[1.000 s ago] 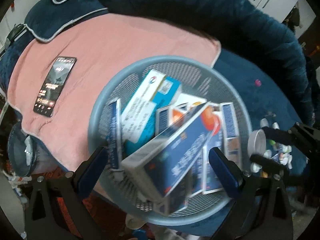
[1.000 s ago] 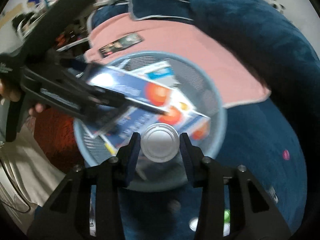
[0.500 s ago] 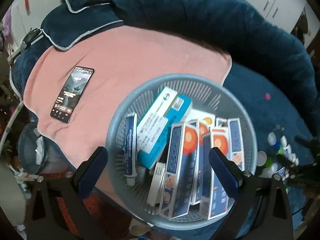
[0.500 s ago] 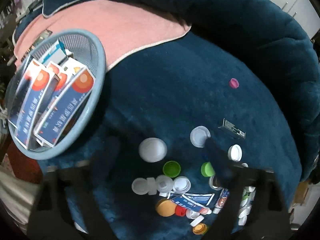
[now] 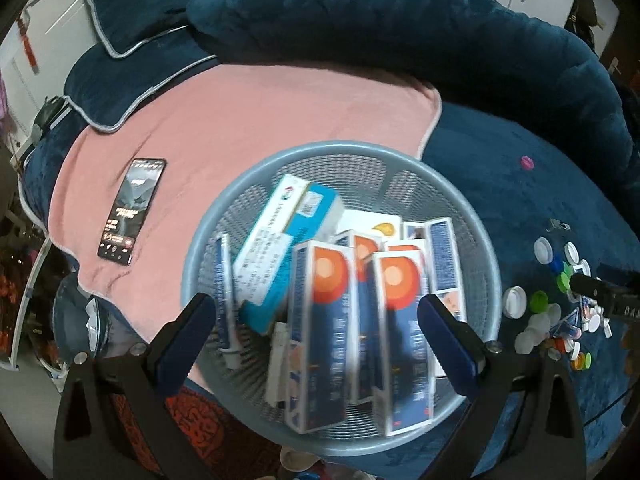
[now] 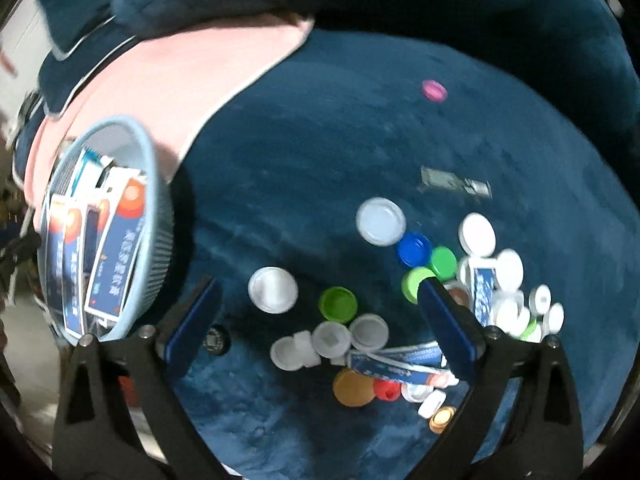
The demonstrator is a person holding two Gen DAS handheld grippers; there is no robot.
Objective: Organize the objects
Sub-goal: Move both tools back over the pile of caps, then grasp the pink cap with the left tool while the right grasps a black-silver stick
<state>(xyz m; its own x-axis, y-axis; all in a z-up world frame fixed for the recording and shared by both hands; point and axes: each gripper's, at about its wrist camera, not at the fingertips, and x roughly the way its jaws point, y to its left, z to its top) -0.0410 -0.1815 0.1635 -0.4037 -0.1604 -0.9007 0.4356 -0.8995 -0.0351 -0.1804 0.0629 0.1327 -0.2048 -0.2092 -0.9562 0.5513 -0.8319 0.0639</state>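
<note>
The boxes [image 5: 324, 332] stand roughly on end in the grey mesh basket [image 5: 486, 276], long axes running toward the left wrist camera, though blur hides their print. The left gripper [image 5: 316, 340] hangs spread and empty above them. The right gripper [image 6: 320, 320], which held a white cap [image 6: 273, 290] 1 second ago, has just been opening, nothing between its jaws, over the scattered caps [image 6: 496, 280].

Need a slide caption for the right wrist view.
Open right gripper above scattered bottle caps on blue blanket; basket at left.

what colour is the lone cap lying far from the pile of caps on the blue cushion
Pink, clearest in the right wrist view.
</note>
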